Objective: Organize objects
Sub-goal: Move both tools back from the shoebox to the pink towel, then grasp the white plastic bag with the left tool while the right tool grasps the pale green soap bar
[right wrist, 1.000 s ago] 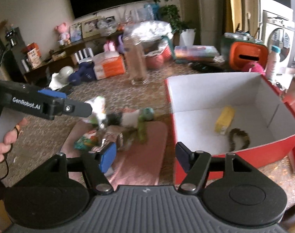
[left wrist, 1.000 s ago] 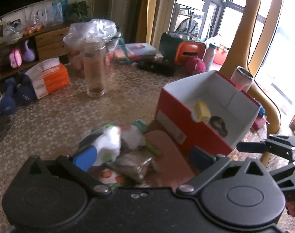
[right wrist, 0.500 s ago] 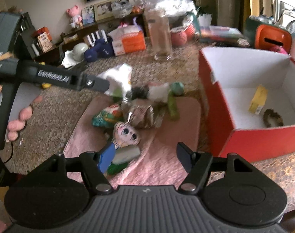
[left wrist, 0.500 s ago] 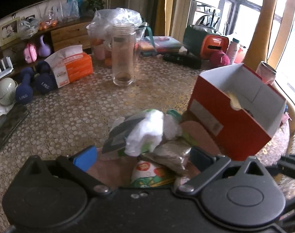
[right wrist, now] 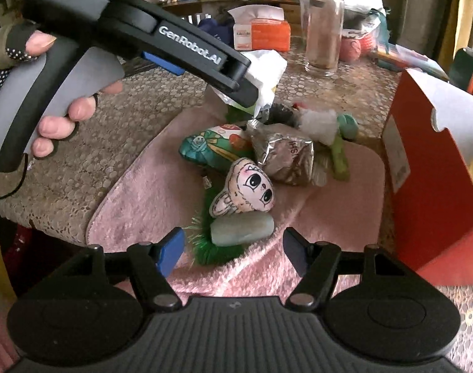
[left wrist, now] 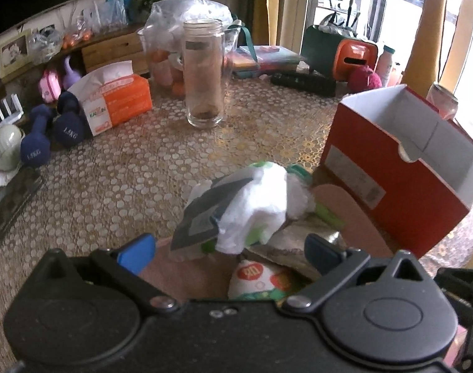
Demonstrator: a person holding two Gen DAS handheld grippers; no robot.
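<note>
Left tongs [left wrist: 228,250] spread wide, nothing pinched, low over the pile with the white tissue wad [left wrist: 258,205] just ahead between the tips. Right tongs [right wrist: 233,248] also spread and empty, flanking one pale green roll [right wrist: 242,233] that lies on a green fuzzy thing [right wrist: 211,248]. Pile on one pink mat [right wrist: 149,186]: one cartoon-face pouch [right wrist: 245,189], one crinkled silver packet [right wrist: 286,155], one green printed snack bag [right wrist: 211,149], one small teal item [right wrist: 346,122] (others tangled, can't count). One red box [left wrist: 401,168], open top, stands on the table [left wrist: 127,168] touching the mat's right edge. Farther back: one glass jar [left wrist: 205,71], one orange tissue pack [left wrist: 118,99], two blue dumbbells [left wrist: 49,133].
</note>
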